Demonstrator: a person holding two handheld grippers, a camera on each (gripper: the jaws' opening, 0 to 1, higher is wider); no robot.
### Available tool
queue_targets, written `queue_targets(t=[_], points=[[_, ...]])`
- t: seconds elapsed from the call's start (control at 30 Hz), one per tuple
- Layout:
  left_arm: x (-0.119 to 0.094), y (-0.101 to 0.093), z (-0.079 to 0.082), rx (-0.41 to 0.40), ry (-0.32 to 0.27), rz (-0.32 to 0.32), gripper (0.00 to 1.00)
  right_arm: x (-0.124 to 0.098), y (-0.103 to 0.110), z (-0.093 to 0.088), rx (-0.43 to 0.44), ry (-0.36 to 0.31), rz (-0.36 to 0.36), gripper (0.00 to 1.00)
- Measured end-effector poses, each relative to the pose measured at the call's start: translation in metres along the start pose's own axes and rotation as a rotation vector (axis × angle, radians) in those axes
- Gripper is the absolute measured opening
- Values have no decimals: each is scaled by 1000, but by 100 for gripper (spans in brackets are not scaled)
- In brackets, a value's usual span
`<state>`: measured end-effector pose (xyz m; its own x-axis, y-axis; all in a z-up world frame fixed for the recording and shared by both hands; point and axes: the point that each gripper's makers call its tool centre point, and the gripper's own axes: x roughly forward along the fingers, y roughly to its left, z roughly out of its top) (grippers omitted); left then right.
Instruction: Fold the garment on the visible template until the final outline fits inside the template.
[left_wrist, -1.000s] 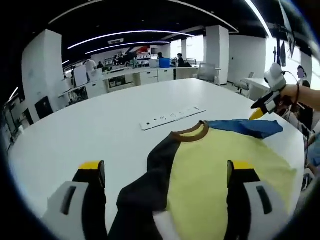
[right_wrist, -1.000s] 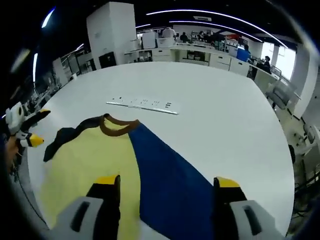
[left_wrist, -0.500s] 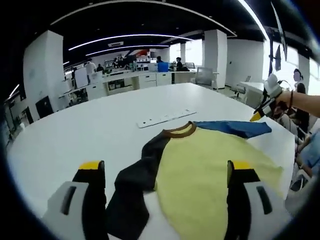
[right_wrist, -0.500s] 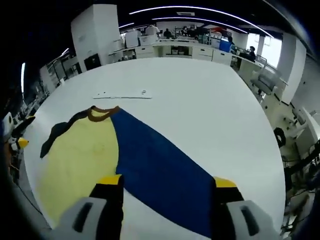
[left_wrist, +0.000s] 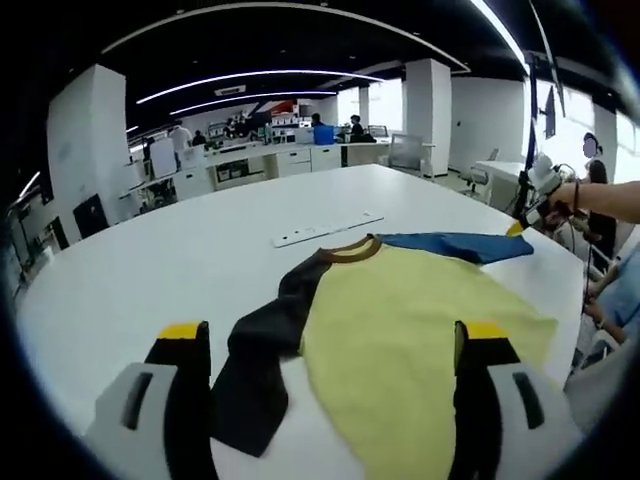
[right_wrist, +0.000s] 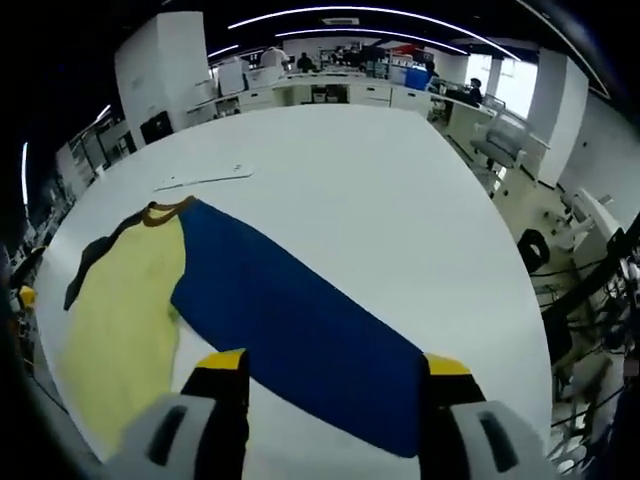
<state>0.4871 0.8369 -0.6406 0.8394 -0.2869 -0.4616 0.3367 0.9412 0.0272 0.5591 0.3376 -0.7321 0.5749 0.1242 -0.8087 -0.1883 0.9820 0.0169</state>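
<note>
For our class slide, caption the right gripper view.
Open right gripper above a T-shirt's long blue sleeve on a white table.

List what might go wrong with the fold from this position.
1. The blue sleeve lies stretched far out from the yellow body; folded loosely, it may drag or bunch.
2. The black sleeve is already rumpled, so creases may get folded in.
3. The yellow body's hem sits close to the table edge in the left gripper view, so it might slip off.

2 low views from opposite sides, sharing the garment (left_wrist: 400, 320), table (right_wrist: 370, 190)
</note>
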Motion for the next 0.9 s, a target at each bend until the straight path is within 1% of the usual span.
queue_targets(t=[0.03, 0.07, 0.1, 0.13, 0.27, 0.37, 0.47, 0.57, 0.63, 0.73, 0.77, 0.9], points=[[-1, 0, -1, -4, 0, 0, 99, 0, -2, -2, 2, 3, -4, 66], [-3, -1, -2, -4, 0, -1, 99, 0, -10, -12, 11, 21, -17, 66], [-5, -2, -2, -2, 0, -4, 99, 0, -12, -14, 14, 23, -21, 65], [-6, -3, -3, 1, -1, -4, 99, 0, -17, -19, 22, 33, -28, 64], [-11, -5, -10, 8, -3, 2, 99, 0, -30, -31, 48, 37, -41, 62], [-12, -6, -16, 10, 9, 1, 98, 1, -37, -42, 57, 39, -56, 58], [-15, -7, -18, 2, 5, -4, 98, 1, -43, -45, 82, 20, -69, 56], [-18, -8, -18, 5, 0, -5, 98, 2, -49, -51, 144, 22, -67, 54], [-19, -8, -19, 8, 6, -1, 97, 2, -54, -53, 155, 18, -74, 52], [-24, -6, -20, 12, 1, 16, 98, 4, -60, -57, 184, 14, -79, 47], [-26, -5, -20, 10, -2, 19, 98, 3, -61, -57, 183, 9, -86, 43], [-31, -4, -22, -2, 0, 29, 98, 2, -68, -57, 135, 14, -116, 31]])
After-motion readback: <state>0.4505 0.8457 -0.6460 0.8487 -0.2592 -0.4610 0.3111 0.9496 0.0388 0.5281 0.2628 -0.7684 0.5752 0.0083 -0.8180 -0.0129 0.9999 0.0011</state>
